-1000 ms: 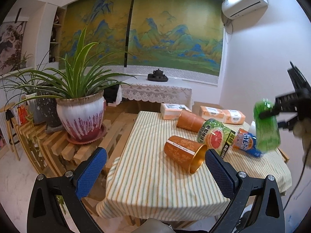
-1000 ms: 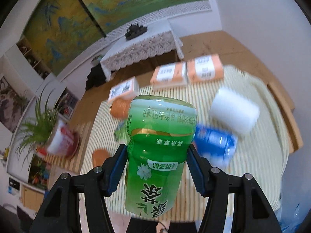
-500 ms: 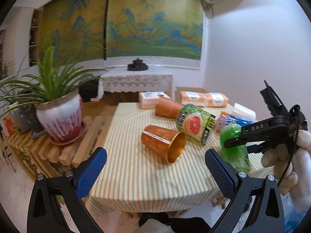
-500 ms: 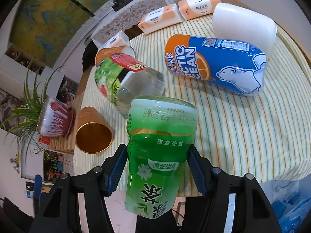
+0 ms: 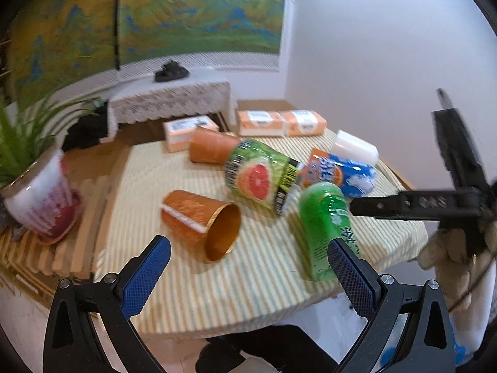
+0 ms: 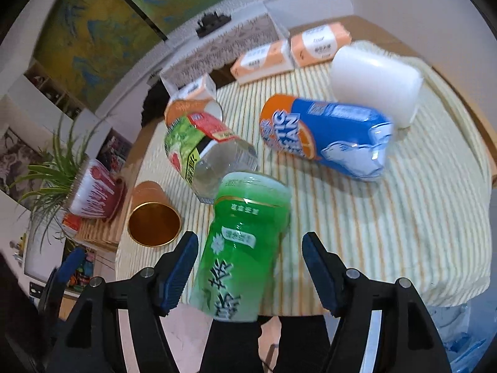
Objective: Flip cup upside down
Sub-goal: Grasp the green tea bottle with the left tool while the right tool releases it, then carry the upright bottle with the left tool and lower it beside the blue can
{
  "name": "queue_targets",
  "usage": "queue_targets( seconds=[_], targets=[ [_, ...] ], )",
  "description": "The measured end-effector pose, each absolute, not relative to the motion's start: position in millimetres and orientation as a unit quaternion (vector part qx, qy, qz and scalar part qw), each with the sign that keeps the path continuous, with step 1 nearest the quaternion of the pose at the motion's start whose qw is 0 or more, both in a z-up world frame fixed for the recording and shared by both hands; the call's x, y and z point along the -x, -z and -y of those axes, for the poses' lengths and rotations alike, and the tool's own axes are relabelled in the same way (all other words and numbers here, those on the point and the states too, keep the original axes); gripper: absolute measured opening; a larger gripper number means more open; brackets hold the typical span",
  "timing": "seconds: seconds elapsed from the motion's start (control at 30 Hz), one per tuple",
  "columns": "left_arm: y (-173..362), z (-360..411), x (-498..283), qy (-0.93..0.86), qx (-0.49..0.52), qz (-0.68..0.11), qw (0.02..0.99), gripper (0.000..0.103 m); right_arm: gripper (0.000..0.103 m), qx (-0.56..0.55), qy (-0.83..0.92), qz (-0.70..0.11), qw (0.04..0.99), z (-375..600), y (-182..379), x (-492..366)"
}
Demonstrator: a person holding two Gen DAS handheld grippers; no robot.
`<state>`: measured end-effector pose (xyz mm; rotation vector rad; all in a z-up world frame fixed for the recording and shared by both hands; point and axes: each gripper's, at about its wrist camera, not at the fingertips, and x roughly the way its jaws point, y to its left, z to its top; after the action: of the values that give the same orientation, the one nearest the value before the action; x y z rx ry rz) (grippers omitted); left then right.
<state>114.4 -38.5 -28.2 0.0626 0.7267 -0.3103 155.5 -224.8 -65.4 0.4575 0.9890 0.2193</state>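
Observation:
A green cup (image 6: 239, 248) made from a tea bottle lies tilted on the striped table (image 6: 388, 233), at its front edge; it also shows in the left wrist view (image 5: 326, 223). My right gripper (image 6: 250, 264) is open, its blue pads apart on either side of the green cup. My left gripper (image 5: 248, 267) is open and empty, in front of a copper cup (image 5: 202, 220) that lies on its side with its mouth toward me. The copper cup also shows in the right wrist view (image 6: 153, 217).
On the table lie a grapefruit-label cup (image 5: 261, 177), a blue and orange cup (image 6: 326, 136), a white cup (image 6: 372, 84), an orange cup (image 5: 211, 149) and tissue packs (image 5: 279, 122). A potted plant (image 5: 37, 192) stands on a wooden rack at the left.
My right gripper lowered the green cup to the table and opened, letting it go. The left gripper moved closer to the table and the copper cup.

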Motion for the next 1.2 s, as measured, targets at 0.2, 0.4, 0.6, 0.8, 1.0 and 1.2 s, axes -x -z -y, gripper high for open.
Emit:
queue_targets(
  seconds=[0.2, 0.4, 0.6, 0.8, 1.0, 1.2],
  targets=[
    [34, 87, -152, 0.189, -0.056, -0.421, 0.885, 0.102, 0.066, -0.165, -0.054, -0.405, 0.898, 242, 54, -110],
    [48, 128, -195, 0.191, -0.052, -0.502, 0.842, 0.101, 0.066, -0.15, -0.015, -0.373, 0.915, 264, 53, -77],
    [69, 156, -217, 0.181, -0.046, -0.556, 0.81, 0.093, 0.066, -0.124, 0.01, -0.346, 0.93, 274, 50, -59],
    [82, 171, -233, 0.169, -0.048, -0.57, 0.802, 0.086, 0.066, -0.075, 0.03, -0.314, 0.946, 264, 45, -45],
    [94, 178, -244, 0.167, -0.058, -0.585, 0.792, 0.078, 0.066, -0.077, 0.029, -0.303, 0.949, 267, 43, -39],
    [95, 182, -247, 0.166, -0.065, -0.58, 0.795, 0.072, 0.066, -0.086, 0.034, -0.304, 0.948, 273, 46, -36]
  ],
)
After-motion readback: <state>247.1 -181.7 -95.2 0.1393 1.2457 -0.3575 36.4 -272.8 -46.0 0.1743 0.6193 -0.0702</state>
